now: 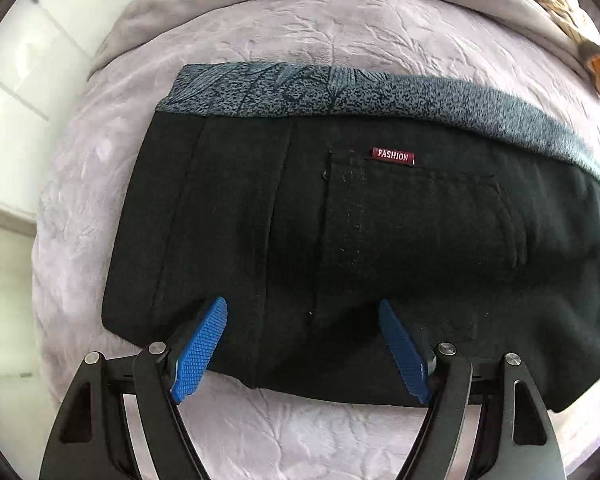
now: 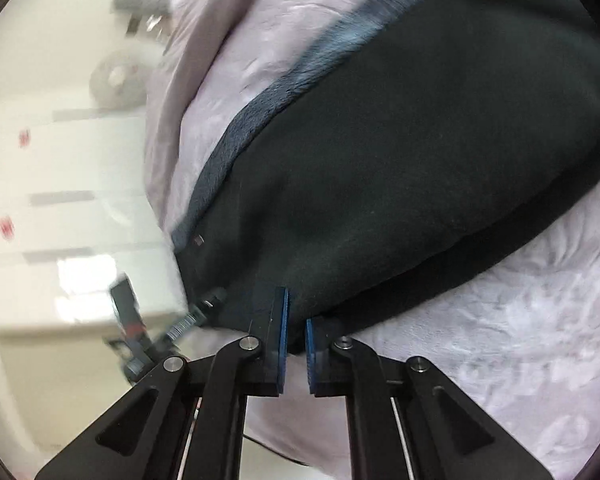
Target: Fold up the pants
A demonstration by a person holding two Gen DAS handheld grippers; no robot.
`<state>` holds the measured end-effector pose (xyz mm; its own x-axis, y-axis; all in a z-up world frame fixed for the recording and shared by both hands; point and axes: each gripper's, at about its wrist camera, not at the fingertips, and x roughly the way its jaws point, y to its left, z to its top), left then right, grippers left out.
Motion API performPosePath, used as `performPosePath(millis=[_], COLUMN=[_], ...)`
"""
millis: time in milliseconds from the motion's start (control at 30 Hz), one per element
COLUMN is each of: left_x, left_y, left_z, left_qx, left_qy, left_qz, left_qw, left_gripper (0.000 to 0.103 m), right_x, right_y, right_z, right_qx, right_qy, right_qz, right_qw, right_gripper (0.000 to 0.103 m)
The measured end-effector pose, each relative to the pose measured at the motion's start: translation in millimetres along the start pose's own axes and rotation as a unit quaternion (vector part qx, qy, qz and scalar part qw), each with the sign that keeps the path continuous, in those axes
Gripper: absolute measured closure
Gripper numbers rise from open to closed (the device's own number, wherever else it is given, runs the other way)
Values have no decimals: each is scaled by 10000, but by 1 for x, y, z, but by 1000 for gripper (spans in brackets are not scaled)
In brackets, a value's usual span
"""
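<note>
Bedspread [image 1: 300,40] of pale lilac plush lies under one pair of black pants [image 1: 360,248], folded; only our left wrist view shows its single red "FASHION" label [image 1: 393,155] and back pocket [image 1: 420,236]. Our left gripper [image 1: 302,314] hovers spread wide over the near edge. Our right gripper [image 2: 296,312] pinches the pants [image 2: 400,168] hem, jaws nearly together.

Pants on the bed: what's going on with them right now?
A person is folding black pants on a lilac blanket, one tool in each hand. The left tool hangs open over the near edge of the folded stack, gripping nothing. The right tool is nearly closed on an edge of the dark fabric; that view is blurred. A grey patterned inner layer shows along the far edge.
</note>
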<state>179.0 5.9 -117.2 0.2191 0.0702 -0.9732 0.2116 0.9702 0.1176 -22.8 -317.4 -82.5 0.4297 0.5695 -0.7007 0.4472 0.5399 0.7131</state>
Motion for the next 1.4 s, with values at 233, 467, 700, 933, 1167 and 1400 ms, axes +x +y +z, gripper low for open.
performPosePath(millis=[233, 467, 700, 933, 1167, 1400], left_x=[-16, -64, -17, -25, -44, -53], left_y=[-5, -83, -166, -138, -75, -4], left_z=[-10, -31, -39, -46, -48, -13], left_qx=[25, 700, 1297, 967, 360, -425], left_qy=[-72, -490, -31, -26, -218, -660], left_qz=[264, -479, -392, -484, -396, -176], left_qw=[9996, 9952, 9908, 9941, 9983, 9968], left_gripper=[13, 13, 13, 13, 13, 13], right_x=[12, -58, -36, -36, -47, 17], right_y=[-32, 0, -5, -34, 25, 147], right_z=[-14, 5, 46, 28, 35, 57], right_qx=[480, -989, -1513, -1114, -1741, -3057], right_qy=[367, -240, -92, 179, 266, 836], right_qz=[-308, -1491, -2617, -2467, -1891, -1131], right_qw=[9977, 9836, 9532, 9625, 9660, 9417], right_gripper=[86, 84, 85, 84, 84, 72])
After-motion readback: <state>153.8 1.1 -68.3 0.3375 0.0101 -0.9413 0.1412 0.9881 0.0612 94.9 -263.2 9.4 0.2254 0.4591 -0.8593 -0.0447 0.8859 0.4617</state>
